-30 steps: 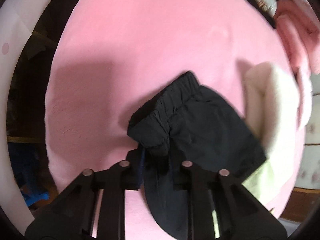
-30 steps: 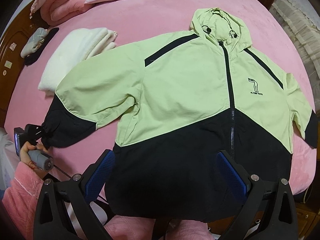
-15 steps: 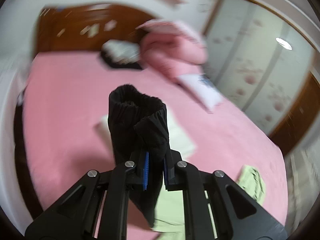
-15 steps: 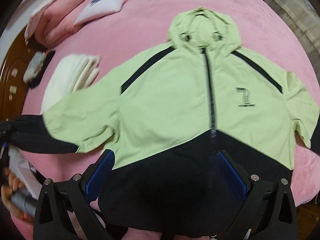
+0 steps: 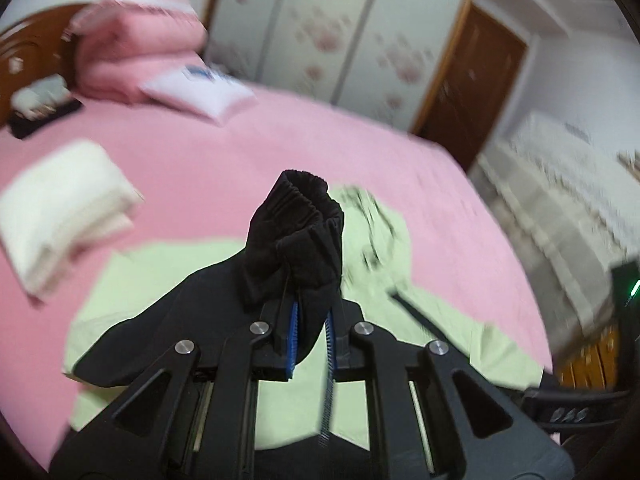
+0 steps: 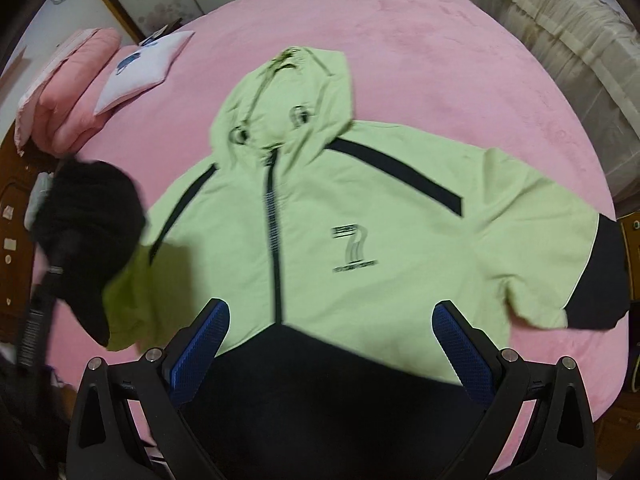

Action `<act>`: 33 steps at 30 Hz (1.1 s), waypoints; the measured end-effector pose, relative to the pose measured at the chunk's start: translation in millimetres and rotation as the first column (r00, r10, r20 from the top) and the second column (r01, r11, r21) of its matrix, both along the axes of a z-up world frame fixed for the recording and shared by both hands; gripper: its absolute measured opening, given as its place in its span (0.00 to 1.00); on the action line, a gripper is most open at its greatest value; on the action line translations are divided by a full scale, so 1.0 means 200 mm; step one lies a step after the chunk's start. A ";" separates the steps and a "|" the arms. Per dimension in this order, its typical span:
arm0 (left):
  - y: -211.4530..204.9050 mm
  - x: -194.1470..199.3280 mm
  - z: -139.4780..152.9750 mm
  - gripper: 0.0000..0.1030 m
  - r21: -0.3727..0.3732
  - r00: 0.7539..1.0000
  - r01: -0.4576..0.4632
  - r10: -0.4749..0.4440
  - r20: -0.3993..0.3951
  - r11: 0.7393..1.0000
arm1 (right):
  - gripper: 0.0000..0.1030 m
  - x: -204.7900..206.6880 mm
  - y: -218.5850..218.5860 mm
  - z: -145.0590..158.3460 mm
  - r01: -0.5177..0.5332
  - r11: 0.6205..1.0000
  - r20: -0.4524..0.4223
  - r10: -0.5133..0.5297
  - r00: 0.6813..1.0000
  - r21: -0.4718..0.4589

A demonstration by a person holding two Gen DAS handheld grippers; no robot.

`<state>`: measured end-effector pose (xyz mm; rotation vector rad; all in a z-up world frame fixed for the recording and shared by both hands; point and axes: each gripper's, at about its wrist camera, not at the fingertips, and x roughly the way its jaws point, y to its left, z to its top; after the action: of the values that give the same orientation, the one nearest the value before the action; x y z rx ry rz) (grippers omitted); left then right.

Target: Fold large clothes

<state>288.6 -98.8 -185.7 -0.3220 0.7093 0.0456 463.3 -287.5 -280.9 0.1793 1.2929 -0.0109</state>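
Pink bedding (image 6: 460,60) covers the wide bed on which the work takes place. Left gripper (image 5: 310,322): jaws pressed together on the black elastic cuff (image 5: 298,216) of one sleeve, which is lifted clear of the bed and carried over the jacket's body. Right gripper (image 6: 330,344): blue-padded jaws spread wide, nothing between them, hovering above the black lower panel. Jacket (image 6: 360,208): pale green with black trim, lying face up with zip closed and hood (image 6: 288,92) flat toward the head of the bed; its other sleeve (image 6: 560,264) lies extended on the bedding. Beyond it: a folded cream blanket (image 5: 64,208), a white pillow (image 5: 200,94) and stacked pink quilts (image 5: 136,56) near the wooden headboard (image 5: 36,40).
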 end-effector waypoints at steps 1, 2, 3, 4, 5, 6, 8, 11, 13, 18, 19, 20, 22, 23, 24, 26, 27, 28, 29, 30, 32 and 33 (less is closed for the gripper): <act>-0.08 0.04 -0.08 0.08 0.004 0.999 0.021 -0.021 -0.041 1.000 | 1.00 0.02 -0.04 -0.03 0.003 1.000 -0.005 -0.003 1.000 -0.009; -0.17 0.07 -0.16 0.09 0.008 0.995 0.043 -0.042 -0.090 0.999 | 1.00 0.03 -0.09 -0.06 0.005 1.000 -0.012 -0.006 1.000 -0.016; -0.22 0.08 -0.26 0.09 0.003 0.987 0.067 -0.066 -0.145 0.998 | 1.00 0.04 -0.11 -0.09 0.007 1.000 -0.019 -0.008 1.000 -0.020; -0.26 0.12 -0.37 0.12 -0.012 0.974 0.092 -0.092 -0.207 0.996 | 1.00 0.06 -0.15 -0.13 0.009 1.000 -0.029 -0.010 1.000 -0.018; -0.30 0.10 -0.44 0.20 -0.025 0.962 0.107 -0.110 -0.250 0.994 | 1.00 0.08 -0.18 -0.15 0.011 1.000 -0.033 -0.012 0.999 -0.015; -0.27 0.08 -0.52 0.27 -0.043 0.949 0.115 -0.122 -0.292 0.992 | 1.00 0.09 -0.19 -0.19 0.015 1.000 -0.038 -0.016 0.999 -0.016; -0.27 0.06 -0.65 0.63 -0.069 0.935 0.106 -0.123 -0.332 0.992 | 1.00 0.11 -0.23 -0.24 0.022 1.000 -0.050 -0.023 0.998 -0.017; -0.18 0.05 -0.69 0.77 -0.081 0.942 0.061 -0.084 -0.325 0.995 | 1.00 0.13 -0.25 -0.29 0.024 1.000 -0.062 -0.024 0.998 -0.004; -0.11 0.03 -0.69 0.77 -0.079 0.940 0.027 -0.052 -0.338 0.997 | 1.00 0.13 -0.22 -0.32 0.023 1.000 -0.065 -0.023 0.998 0.000; 0.39 -0.04 -0.48 0.77 -0.008 0.899 -0.118 0.104 -0.426 0.993 | 1.00 0.14 -0.13 -0.39 0.002 0.999 -0.072 0.000 0.997 0.037; 0.45 -0.06 -0.50 0.77 0.007 0.889 -0.154 0.141 -0.436 0.988 | 1.00 0.14 -0.11 -0.42 -0.009 0.998 -0.070 0.014 0.997 0.067; 0.51 -0.08 -0.47 0.77 0.018 0.881 -0.180 0.169 -0.441 0.984 | 1.00 0.15 -0.08 -0.45 -0.022 0.994 -0.072 0.030 0.997 0.105; 0.64 -0.11 -0.47 0.77 0.041 0.861 -0.251 0.242 -0.447 0.967 | 0.82 0.14 -0.02 -0.53 -0.048 0.982 -0.089 0.065 0.994 0.183; 0.69 -0.14 -0.45 0.77 0.048 0.852 -0.278 0.269 -0.450 0.959 | 0.76 0.13 0.01 -0.59 -0.059 0.974 -0.113 0.086 0.990 0.219; 0.75 -0.16 -0.46 0.77 0.053 0.837 -0.313 0.302 -0.455 0.948 | 0.69 0.12 0.05 -0.65 -0.065 0.968 -0.137 0.101 0.985 0.241; 0.83 -0.19 -0.44 0.77 0.050 0.824 -0.355 0.338 -0.455 0.934 | 0.68 0.11 0.13 -0.77 -0.077 0.963 -0.186 0.128 0.974 0.259; 0.88 -0.21 -0.43 0.77 0.048 0.820 -0.372 0.352 -0.452 0.927 | 0.68 0.10 0.16 -0.82 -0.088 0.964 -0.202 0.141 0.969 0.252; 0.92 -0.24 -0.43 0.77 0.045 0.814 -0.390 0.367 -0.450 0.920 | 0.66 0.10 0.21 -0.87 -0.108 0.967 -0.215 0.159 0.963 0.233; 0.95 -0.26 -0.44 0.77 0.045 0.811 -0.398 0.374 -0.450 0.916 | 0.64 0.10 0.26 -0.91 -0.134 0.967 -0.222 0.182 0.958 0.218; 0.97 -0.28 -0.45 0.77 0.047 0.806 -0.407 0.383 -0.450 0.912 | 0.57 0.09 0.31 -0.95 -0.165 0.966 -0.216 0.208 0.954 0.200; 1.03 -0.32 -0.44 0.77 0.056 0.794 -0.422 0.399 -0.458 0.905 | 0.35 0.09 0.38 -0.96 -0.232 0.961 -0.176 0.258 0.950 0.153; 1.04 -0.34 -0.44 0.77 0.058 0.791 -0.427 0.404 -0.459 0.902 | 0.28 0.09 0.40 -0.95 -0.264 0.954 -0.153 0.285 0.946 0.141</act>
<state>221.3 108.8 -274.3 -0.5219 1.1050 0.5457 481.9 -207.0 -470.4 0.0992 1.4831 0.2960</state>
